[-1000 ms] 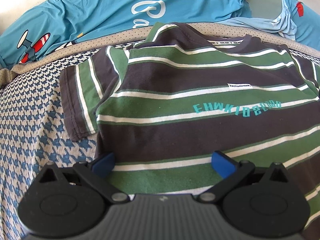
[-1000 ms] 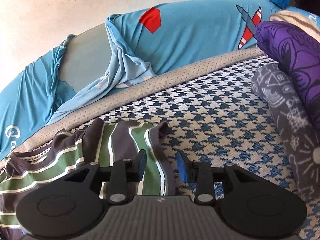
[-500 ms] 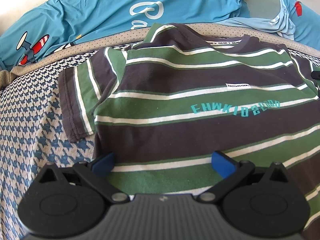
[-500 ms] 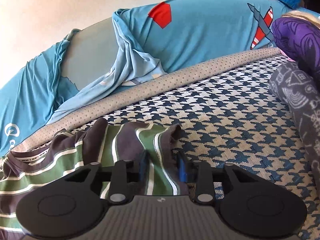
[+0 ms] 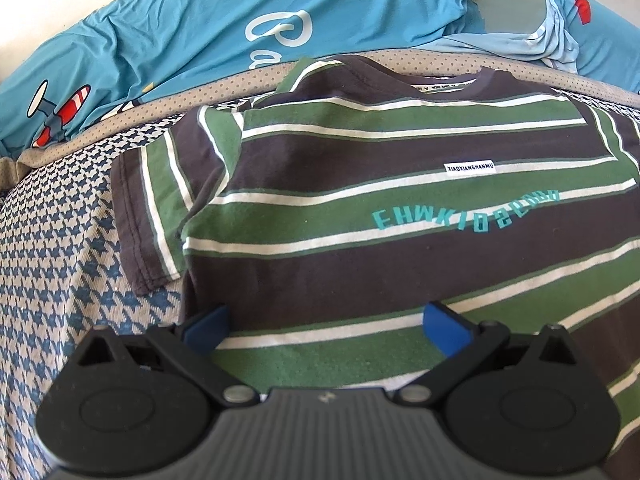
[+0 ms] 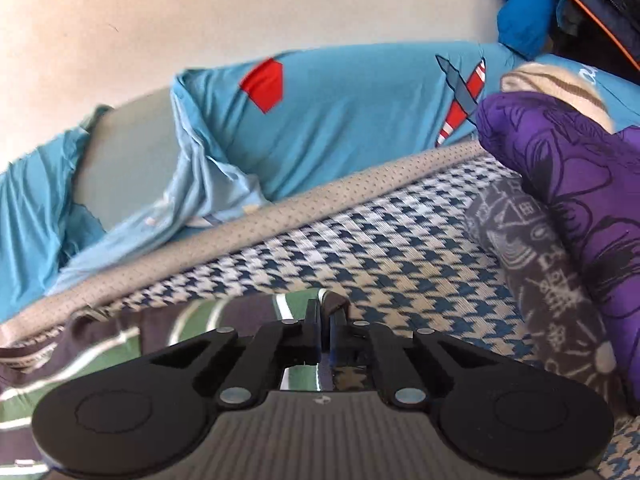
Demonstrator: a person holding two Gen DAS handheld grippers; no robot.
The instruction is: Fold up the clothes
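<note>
While left gripper (image 5: 326,322) gapes, right gripper (image 6: 325,330) pinching striped shirt (image 5: 400,216) sleeve

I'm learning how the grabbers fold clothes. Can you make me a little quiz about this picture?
1. True or false: the left gripper is open above the shirt.
2. What does the right gripper pinch? A) pillow B) shirt sleeve C) nothing
3. Fill in: the shirt lies flat on the checked ____.

Key
1. True: its jaws stand wide apart, gripping nothing.
2. B: its jaws are shut on the sleeve.
3. Sheet.
</note>
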